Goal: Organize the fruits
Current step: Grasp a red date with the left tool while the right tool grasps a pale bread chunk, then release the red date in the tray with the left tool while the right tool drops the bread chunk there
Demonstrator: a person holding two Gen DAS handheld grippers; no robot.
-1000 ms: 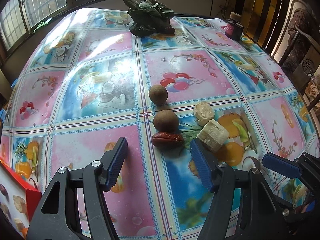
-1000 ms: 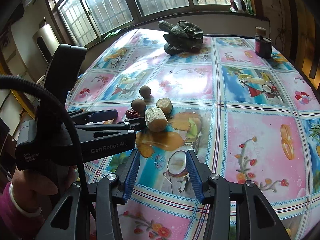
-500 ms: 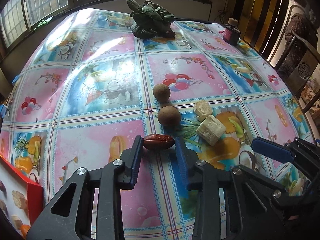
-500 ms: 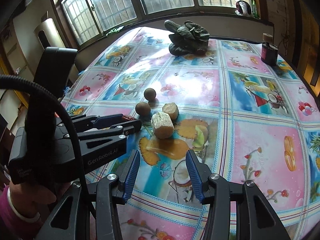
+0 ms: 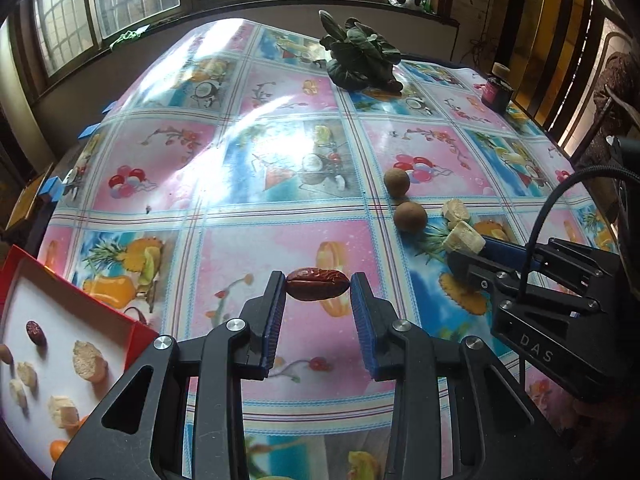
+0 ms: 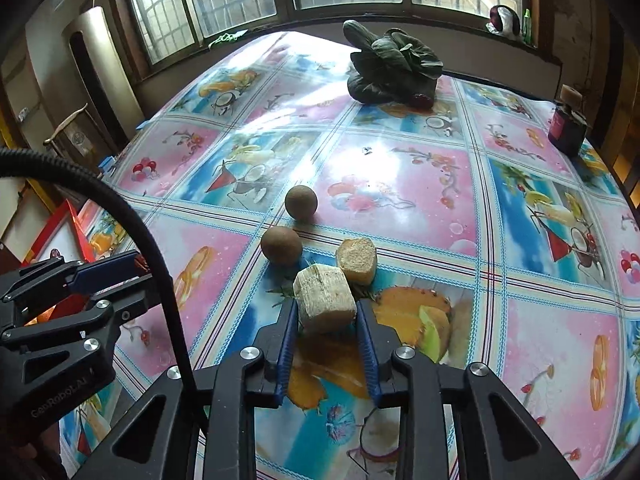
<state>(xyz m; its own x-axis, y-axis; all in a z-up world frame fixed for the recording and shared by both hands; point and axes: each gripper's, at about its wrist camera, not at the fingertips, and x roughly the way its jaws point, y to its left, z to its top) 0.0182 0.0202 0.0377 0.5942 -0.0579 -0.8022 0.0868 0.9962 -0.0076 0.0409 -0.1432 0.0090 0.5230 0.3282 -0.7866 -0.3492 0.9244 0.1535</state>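
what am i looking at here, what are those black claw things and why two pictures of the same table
Those claws are handheld two-finger grippers, one in each of a person's hands, each with a camera looking along its fingers: hence two pictures. In the left camera's picture, the left gripper is shut on a red date; a red box with sorted fruit pieces sits at lower left. In the right camera's picture, the right gripper brackets a pale cut chunk. On the tablecloth lie two brown round fruits, another chunk, leafy greens and a dark jar.

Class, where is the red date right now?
In the left wrist view, the red date sits clamped between the left gripper fingers, above the tablecloth, right of the red box.
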